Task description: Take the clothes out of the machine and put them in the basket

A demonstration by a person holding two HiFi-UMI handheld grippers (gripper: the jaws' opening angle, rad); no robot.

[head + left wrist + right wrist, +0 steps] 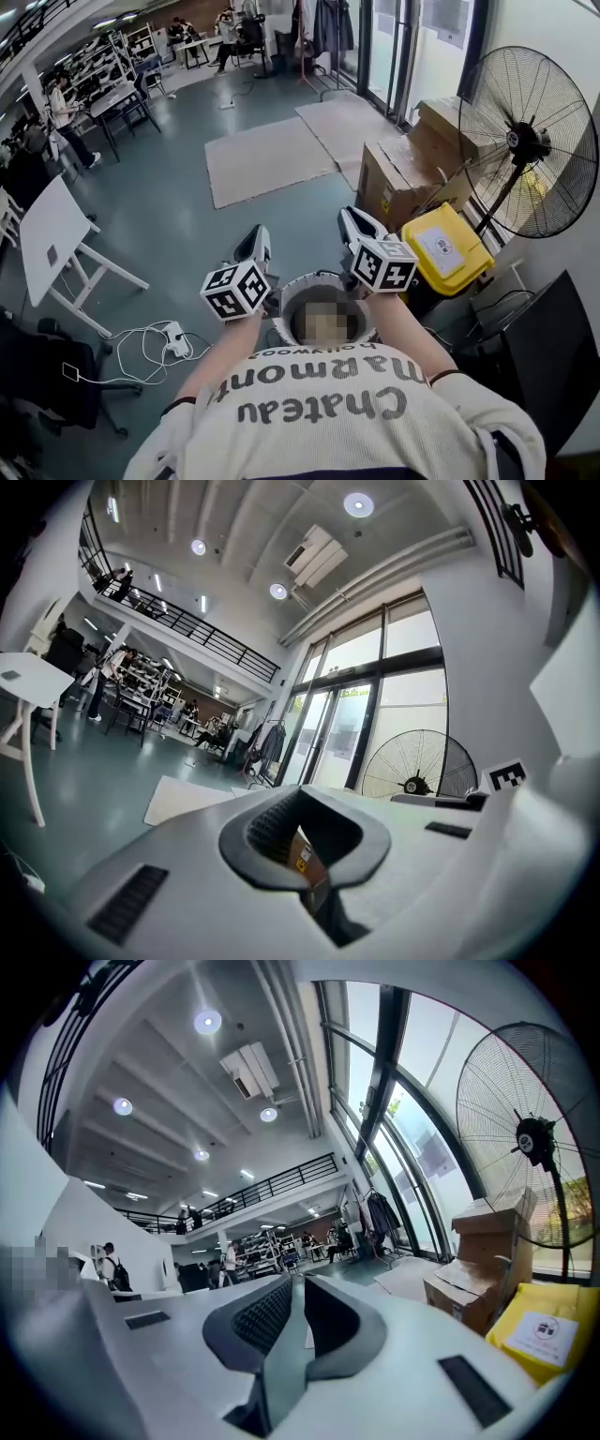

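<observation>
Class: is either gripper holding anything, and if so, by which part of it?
Nothing is held. The left gripper and the right gripper each have their jaws closed together with nothing between them.

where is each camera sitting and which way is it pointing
Head view: on the person's head, looking steeply down at floor and a white round container; sweater, forearms, left gripper and right gripper show.
Left gripper view: on the left gripper, looking level along its closed jaws toward the glass doors; those jaws and the right gripper's cube show.
Right gripper view: on the right gripper, looking level past its closed jaws into the hall; those jaws show.
Shared: all three catch the standing fan.
</observation>
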